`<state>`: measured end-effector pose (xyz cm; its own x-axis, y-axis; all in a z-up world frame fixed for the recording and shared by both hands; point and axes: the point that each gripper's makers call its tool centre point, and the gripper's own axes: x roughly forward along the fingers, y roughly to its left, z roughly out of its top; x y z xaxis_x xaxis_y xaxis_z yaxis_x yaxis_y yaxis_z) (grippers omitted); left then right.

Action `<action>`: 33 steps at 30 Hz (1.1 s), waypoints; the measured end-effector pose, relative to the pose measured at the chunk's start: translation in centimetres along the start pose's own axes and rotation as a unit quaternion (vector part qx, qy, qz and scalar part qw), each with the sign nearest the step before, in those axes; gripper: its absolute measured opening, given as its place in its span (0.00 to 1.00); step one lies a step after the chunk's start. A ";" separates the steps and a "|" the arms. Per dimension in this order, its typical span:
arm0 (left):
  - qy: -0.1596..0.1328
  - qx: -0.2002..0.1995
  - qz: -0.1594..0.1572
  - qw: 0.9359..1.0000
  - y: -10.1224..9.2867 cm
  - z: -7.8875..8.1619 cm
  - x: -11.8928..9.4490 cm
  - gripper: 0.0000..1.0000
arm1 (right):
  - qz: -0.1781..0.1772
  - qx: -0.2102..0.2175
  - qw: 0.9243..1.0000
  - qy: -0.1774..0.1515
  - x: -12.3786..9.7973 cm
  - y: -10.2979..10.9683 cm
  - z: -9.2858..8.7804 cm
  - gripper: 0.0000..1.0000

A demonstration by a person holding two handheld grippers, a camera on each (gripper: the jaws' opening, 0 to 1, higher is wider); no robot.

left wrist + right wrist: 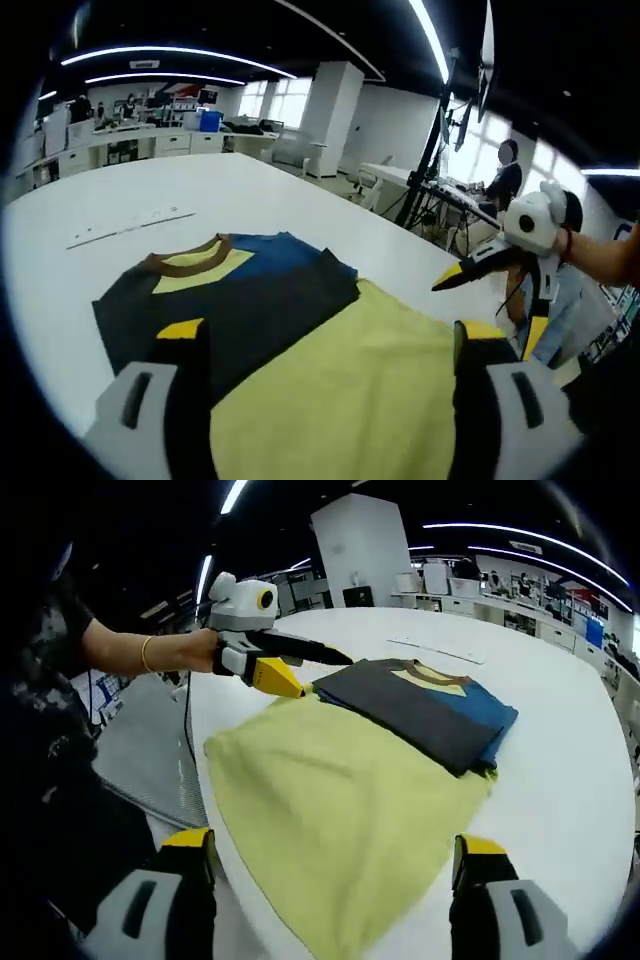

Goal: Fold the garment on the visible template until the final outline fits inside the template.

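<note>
A T-shirt lies on the white table point(150, 190). Its top half is folded over: a dark grey panel point(250, 315) with blue point(285, 255), a yellow patch and a brown collar point(190, 260). The yellow lower part point(350, 390) spreads toward me. My left gripper point(330, 340) hovers open over the yellow cloth with nothing held; it also appears as the left gripper point(320, 675) beside the dark fold's near corner. My right gripper point(335, 850) stands open above the yellow hem point(330, 810), and is seen as the right gripper point(487, 305) off the shirt's right side, in a hand.
A pale strip point(130, 225) lies on the table beyond the collar, also seen as the strip point(440, 650). The table edge point(195, 730) runs near a person's arm point(140, 650). A tripod stand point(425, 170), a seated person point(505, 180) and office desks point(150, 140) stand beyond.
</note>
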<state>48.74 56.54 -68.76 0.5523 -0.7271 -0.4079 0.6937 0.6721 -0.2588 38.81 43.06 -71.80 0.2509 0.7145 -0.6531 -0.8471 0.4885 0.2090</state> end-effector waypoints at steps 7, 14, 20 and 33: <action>0.014 0.007 0.008 1.000 0.5 -2.0 -3.6 0.99 | 0.012 -0.017 1.000 0.018 0.1 0.6 -0.9 1.00; 0.031 0.009 0.015 0.999 0.6 -3.9 -6.3 0.97 | 0.017 -0.035 0.998 0.051 0.3 0.9 -2.5 0.99; 0.059 0.029 0.013 0.998 0.3 -6.1 -8.4 0.91 | 0.022 -0.046 0.996 0.067 0.4 1.2 -3.5 0.95; 0.102 0.046 0.012 0.994 -0.7 -10.8 -11.5 0.81 | 0.021 -0.068 0.994 0.087 0.6 1.5 -5.2 0.85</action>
<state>36.89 65.90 -73.34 0.4707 -0.6615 -0.5838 0.7258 0.6666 -0.1701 35.23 41.65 -75.63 0.1394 0.6296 -0.7643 -0.9139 0.3790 0.1455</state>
